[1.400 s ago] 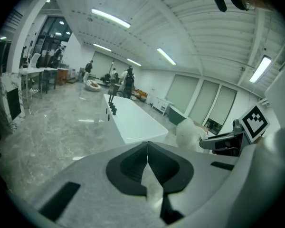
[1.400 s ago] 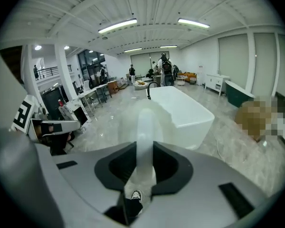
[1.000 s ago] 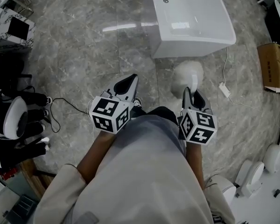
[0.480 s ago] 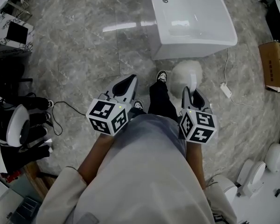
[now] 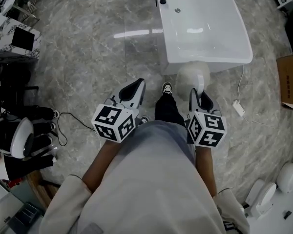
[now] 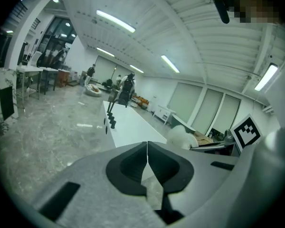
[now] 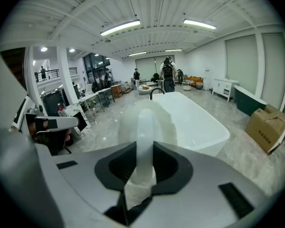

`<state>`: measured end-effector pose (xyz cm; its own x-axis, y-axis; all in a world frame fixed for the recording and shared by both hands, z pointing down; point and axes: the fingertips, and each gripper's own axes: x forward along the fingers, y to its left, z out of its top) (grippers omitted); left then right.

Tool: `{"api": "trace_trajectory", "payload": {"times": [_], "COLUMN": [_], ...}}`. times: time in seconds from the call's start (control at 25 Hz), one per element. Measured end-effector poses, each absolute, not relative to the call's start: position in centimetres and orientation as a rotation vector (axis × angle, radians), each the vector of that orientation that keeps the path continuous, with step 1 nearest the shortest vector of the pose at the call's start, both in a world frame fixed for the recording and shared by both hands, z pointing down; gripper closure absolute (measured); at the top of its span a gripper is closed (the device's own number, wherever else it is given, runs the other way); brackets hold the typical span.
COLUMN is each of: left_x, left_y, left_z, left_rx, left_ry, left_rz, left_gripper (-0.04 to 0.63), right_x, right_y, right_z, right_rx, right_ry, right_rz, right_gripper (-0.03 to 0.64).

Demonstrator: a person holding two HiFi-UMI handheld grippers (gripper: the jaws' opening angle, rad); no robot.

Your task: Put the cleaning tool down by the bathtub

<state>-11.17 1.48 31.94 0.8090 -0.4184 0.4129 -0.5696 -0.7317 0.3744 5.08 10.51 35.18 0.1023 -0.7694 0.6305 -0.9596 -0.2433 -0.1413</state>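
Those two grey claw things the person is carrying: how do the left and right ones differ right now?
The left gripper has its jaws pressed together with nothing between them; the right gripper has its jaws apart, clamped on the white handle of the cleaning tool. The left gripper points at bare floor; the right gripper points toward the bathtub. Both are grey and carry a marker cube.

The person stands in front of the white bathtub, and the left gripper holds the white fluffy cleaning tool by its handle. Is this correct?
Not quite: the right gripper holds the cleaning tool, not the left. The right gripper view shows its jaws closed on the white handle; the left gripper is shut on nothing. The person does stand in front of the bathtub.
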Motion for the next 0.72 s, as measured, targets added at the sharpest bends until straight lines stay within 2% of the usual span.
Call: {"api": "trace_trajectory", "payload": {"times": [0.72], "left_x": [0.6], "left_y": [-8.1], "left_z": [32.2], "left_rx": [2.466], "left_ry": [-0.833], "left_rz": [0.475], "left_gripper": [0.586], "right_x": [16.0], "right_y": [-2.0], "right_z": [36.2], "right_rx": [1.935], "right_ry": [-1.875], "right_rz": [0.958], "right_gripper": [0.549]}}
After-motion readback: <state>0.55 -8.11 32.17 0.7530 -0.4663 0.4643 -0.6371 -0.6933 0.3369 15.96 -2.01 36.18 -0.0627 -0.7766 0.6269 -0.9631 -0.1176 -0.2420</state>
